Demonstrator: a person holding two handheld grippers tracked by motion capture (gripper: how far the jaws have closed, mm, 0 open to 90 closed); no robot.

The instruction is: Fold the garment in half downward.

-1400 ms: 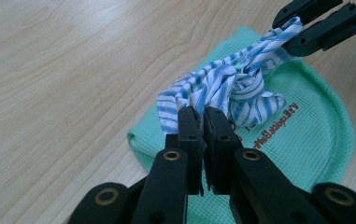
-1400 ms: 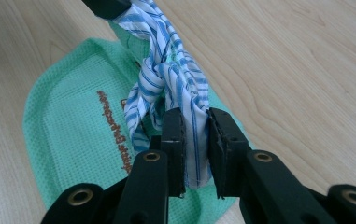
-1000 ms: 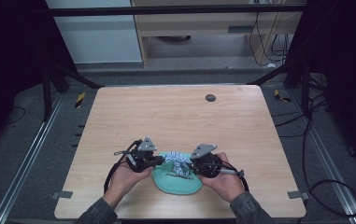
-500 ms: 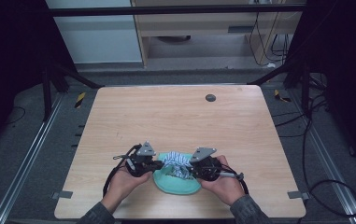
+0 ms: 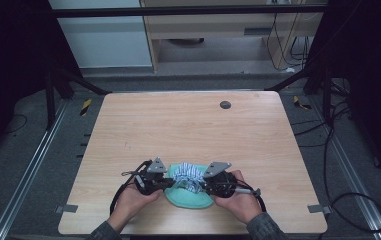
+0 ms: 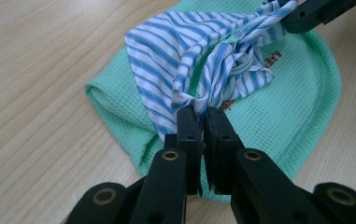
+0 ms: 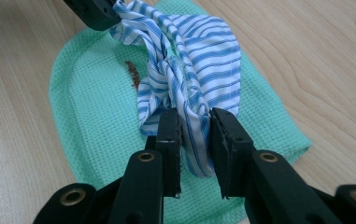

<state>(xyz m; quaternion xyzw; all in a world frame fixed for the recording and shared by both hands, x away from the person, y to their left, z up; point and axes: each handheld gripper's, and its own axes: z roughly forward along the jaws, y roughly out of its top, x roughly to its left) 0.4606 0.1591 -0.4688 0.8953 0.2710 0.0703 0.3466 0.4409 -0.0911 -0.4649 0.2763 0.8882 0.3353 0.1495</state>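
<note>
Striped blue-and-white cloth (image 5: 188,176) sits bunched between your two claws near the front edge of the pale wooden counter (image 5: 188,125), lying on top of a mint-green waffle-weave towel (image 5: 190,199). At left in the high view, your left hand (image 5: 130,200) holds the left claw (image 5: 170,182), whose black jaws are pinched almost together on a gathered corner of the striped cloth; in the left gripper view (image 6: 201,114) the fabric fans up and away from the tips, with the green towel (image 6: 302,107) spread flat beneath it and a bit of printed lettering on the towel peeking out beside the folds. At centre, the striped cloth rises in a loose, twisted heap, its two ends drawn toward either claw. At right, your right hand (image 5: 238,200) holds the right claw (image 5: 202,184), clamped on the other end of the cloth; in the right gripper view (image 7: 194,119) a thick fold of stripes fills the gap between the jaws and hangs below the tips, while the left claw's black tip (image 7: 94,11) grips the far end at the top of that view. A small brown mark (image 7: 132,74) shows on the towel (image 7: 87,121) just beside the cloth (image 7: 199,60). Far back on the counter, a small dark round disc (image 5: 225,104) lies well apart from the work.
</note>
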